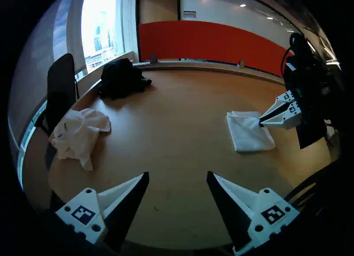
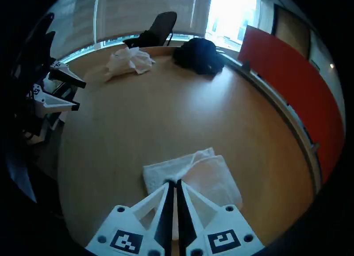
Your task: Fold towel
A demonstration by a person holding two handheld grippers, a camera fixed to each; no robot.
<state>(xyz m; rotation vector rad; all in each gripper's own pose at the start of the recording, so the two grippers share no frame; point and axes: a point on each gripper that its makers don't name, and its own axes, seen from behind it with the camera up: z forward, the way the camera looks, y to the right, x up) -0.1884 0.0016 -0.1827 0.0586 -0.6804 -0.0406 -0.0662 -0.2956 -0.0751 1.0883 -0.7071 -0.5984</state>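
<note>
Right gripper (image 2: 175,185) fingers, almost together, meet the near edge of the folded white towel (image 2: 208,176) at lower centre on the desk (image 2: 155,114); left gripper (image 1: 177,180) fingers spread wide, bottom of frame.

Towel (image 2: 208,176) near edge hidden behind right hand-held gripper (image 2: 175,182); pinch unclear.

The left tongs (image 1: 177,173) hover over the near edge of the rounded light-wood bench (image 1: 186,123), their two white-and-black fingers spread wide apart with nothing between them. To the right lies a folded white towel (image 1: 250,131), flat on the bench. The right tongs (image 1: 261,122) reach in from the right, fingers drawn together on the towel's edge. A crumpled white cloth (image 1: 79,132) sits far left, near a black office chair (image 1: 59,87). A black bag (image 1: 121,76) rests toward the back, before a red partition wall (image 1: 212,41).
</note>
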